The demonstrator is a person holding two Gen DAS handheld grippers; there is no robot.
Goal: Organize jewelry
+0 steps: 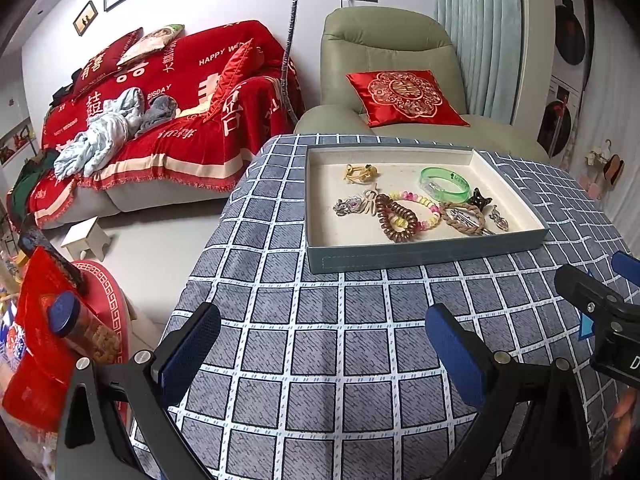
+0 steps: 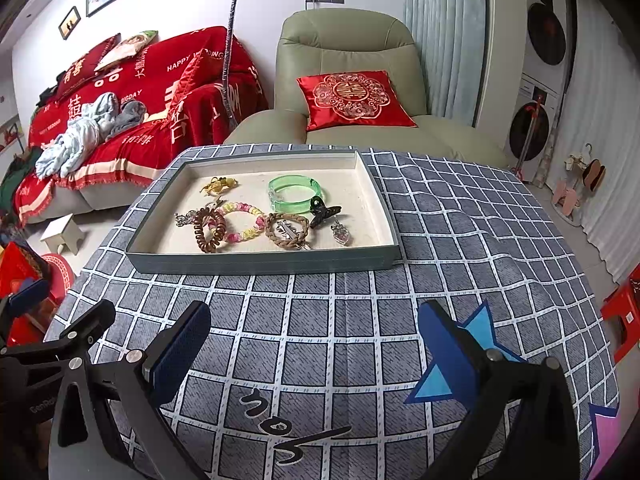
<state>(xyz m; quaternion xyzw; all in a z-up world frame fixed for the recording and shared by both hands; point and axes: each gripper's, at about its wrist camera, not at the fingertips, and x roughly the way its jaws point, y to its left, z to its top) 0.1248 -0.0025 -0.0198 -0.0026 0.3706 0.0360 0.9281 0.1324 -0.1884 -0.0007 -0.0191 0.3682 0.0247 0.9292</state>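
A shallow grey-blue tray (image 1: 404, 259) (image 2: 264, 265) with a cream lining sits on the checked tablecloth. In it lie a green bangle (image 1: 444, 183) (image 2: 294, 193), a pink and yellow bead bracelet (image 1: 416, 210) (image 2: 244, 222), a brown coil hair tie (image 1: 394, 218) (image 2: 208, 232), a braided brown ring (image 1: 462, 216) (image 2: 288, 230), a black claw clip (image 1: 478, 199) (image 2: 323, 210), a yellow hair tie (image 1: 360, 172) (image 2: 218, 186) and silver pendants (image 1: 346, 206) (image 2: 340, 233). My left gripper (image 1: 324, 338) and right gripper (image 2: 316, 336) hover open over bare cloth in front of the tray, both empty.
Behind the table (image 2: 360, 320) stand a green armchair (image 2: 348, 52) with a red cushion and a sofa (image 1: 168, 92) under a red throw. A flexible stand (image 1: 290, 40) rises between them. Red packages and a jar (image 1: 84, 328) sit at the left, a small stool (image 1: 86, 238) on the floor.
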